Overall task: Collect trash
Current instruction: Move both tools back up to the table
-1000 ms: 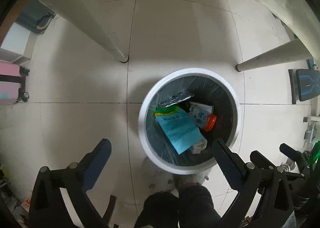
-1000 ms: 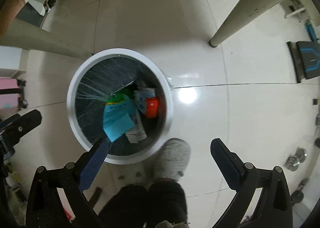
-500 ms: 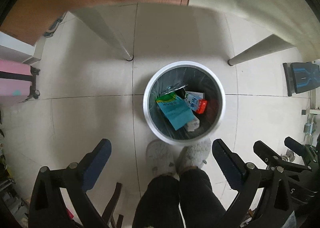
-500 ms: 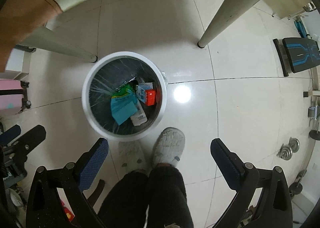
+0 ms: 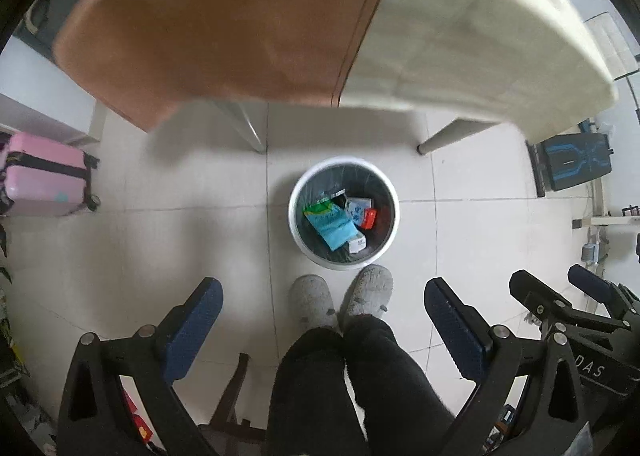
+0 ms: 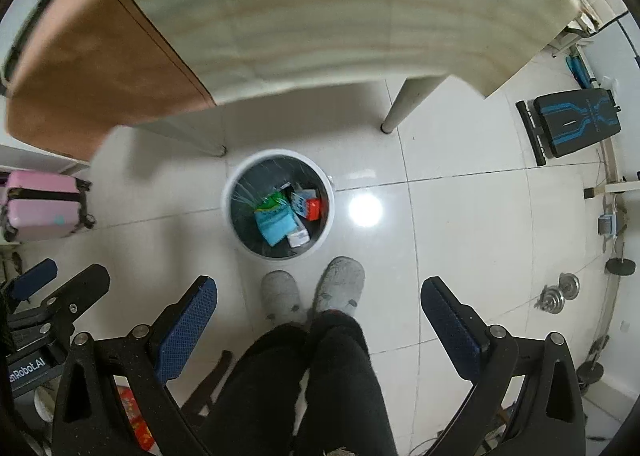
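Below, glossy white floor tiles (image 6: 460, 240); table (image 6: 340, 8) overhead; pink suitcase (image 5: 44, 180) aside.

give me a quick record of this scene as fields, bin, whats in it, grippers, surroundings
bin: white round trash bin with dark liner, on tiled floor by table legs
contents: blue-green packet, small carton with red part, white box
left gripper: jaws wide open, holding nothing
right gripper: jaws wide open, holding nothing
person: grey slippers right beside the bin
table: table top overhead, blurred
other: pink suitcase left, black-blue bench right, weights
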Action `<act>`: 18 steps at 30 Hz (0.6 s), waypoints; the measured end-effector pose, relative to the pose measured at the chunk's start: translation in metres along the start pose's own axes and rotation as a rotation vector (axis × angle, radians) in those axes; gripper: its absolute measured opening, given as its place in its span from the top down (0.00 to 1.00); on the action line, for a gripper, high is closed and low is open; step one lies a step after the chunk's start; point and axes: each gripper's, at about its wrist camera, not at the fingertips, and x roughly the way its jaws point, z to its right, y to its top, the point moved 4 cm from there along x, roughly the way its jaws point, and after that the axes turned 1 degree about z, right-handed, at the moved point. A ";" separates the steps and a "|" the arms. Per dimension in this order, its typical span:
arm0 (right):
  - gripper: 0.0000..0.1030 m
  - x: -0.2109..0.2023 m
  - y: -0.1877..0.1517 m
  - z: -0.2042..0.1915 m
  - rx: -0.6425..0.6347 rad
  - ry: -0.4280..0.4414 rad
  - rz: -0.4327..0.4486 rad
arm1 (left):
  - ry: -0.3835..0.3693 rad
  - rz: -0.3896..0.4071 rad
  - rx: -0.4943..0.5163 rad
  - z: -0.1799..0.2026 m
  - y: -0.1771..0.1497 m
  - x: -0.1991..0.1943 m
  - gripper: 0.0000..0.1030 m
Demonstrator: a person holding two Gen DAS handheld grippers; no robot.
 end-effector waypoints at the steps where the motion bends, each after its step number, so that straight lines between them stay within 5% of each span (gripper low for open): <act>1: 0.00 -0.016 0.002 -0.002 0.005 0.012 0.008 | 0.000 0.017 0.005 0.000 0.002 -0.014 0.00; 10: 0.00 -0.141 0.063 -0.004 0.052 0.152 0.145 | 0.063 0.237 -0.018 -0.004 0.069 -0.133 0.00; 18: 0.00 -0.211 0.192 0.026 0.109 0.224 0.240 | 0.145 0.407 -0.067 0.009 0.191 -0.178 0.00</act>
